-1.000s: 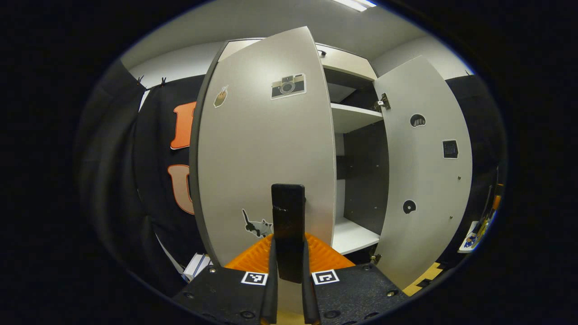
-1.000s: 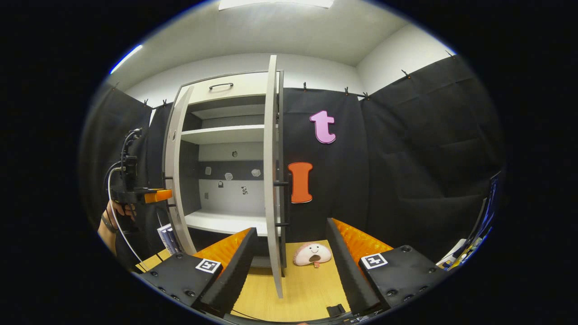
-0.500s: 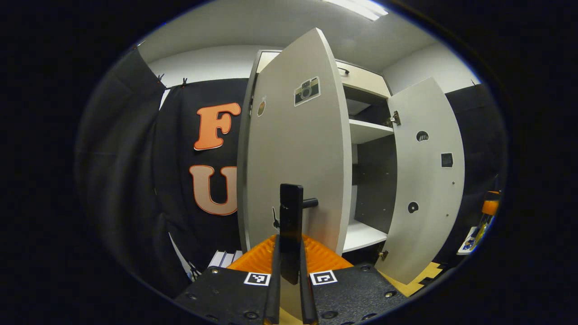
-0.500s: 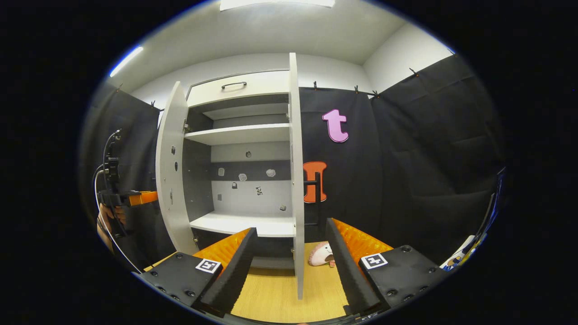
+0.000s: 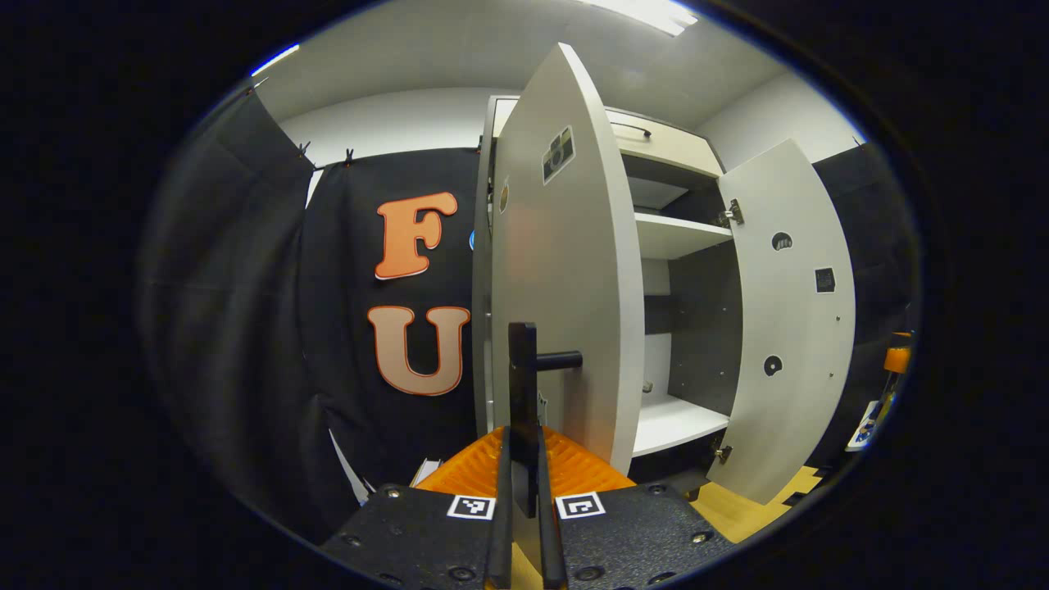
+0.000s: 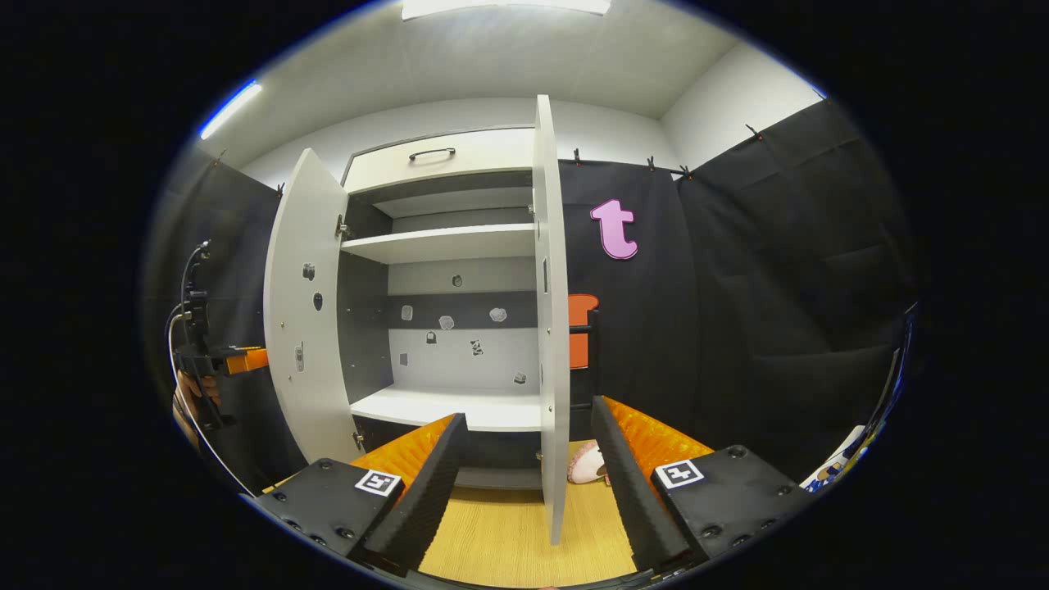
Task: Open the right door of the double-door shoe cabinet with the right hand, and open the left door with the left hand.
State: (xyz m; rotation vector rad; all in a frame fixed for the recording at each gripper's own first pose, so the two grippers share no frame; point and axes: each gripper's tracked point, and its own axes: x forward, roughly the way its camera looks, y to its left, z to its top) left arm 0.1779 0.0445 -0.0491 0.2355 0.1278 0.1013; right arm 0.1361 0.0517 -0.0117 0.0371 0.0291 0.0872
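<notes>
In the left gripper view the grey left door (image 5: 565,270) stands swung far out, stickers on its face. My left gripper (image 5: 523,471) is shut on its black bar handle (image 5: 522,369). The right door (image 5: 791,328) hangs wide open beyond the cabinet's white shelves (image 5: 676,238). In the right gripper view my right gripper (image 6: 529,483) is open. The right door (image 6: 553,328) shows edge-on in the gap between its fingers (image 6: 426,475), touching neither, with its black handle (image 6: 586,360) behind. Farther left are the left door (image 6: 303,328) and the left gripper (image 6: 225,360) held by a hand.
A small plush toy (image 6: 586,465) lies on the wooden floor (image 6: 500,533) by the cabinet's right foot. A drawer with a dark handle (image 6: 432,153) tops the cabinet. Black cloth walls close in on both sides. Some white papers (image 5: 422,471) lean low by the left door.
The left door has swung farther open with my left gripper shut on its handle. The right door's edge has drifted slightly right in the right gripper view; that gripper stays open.
</notes>
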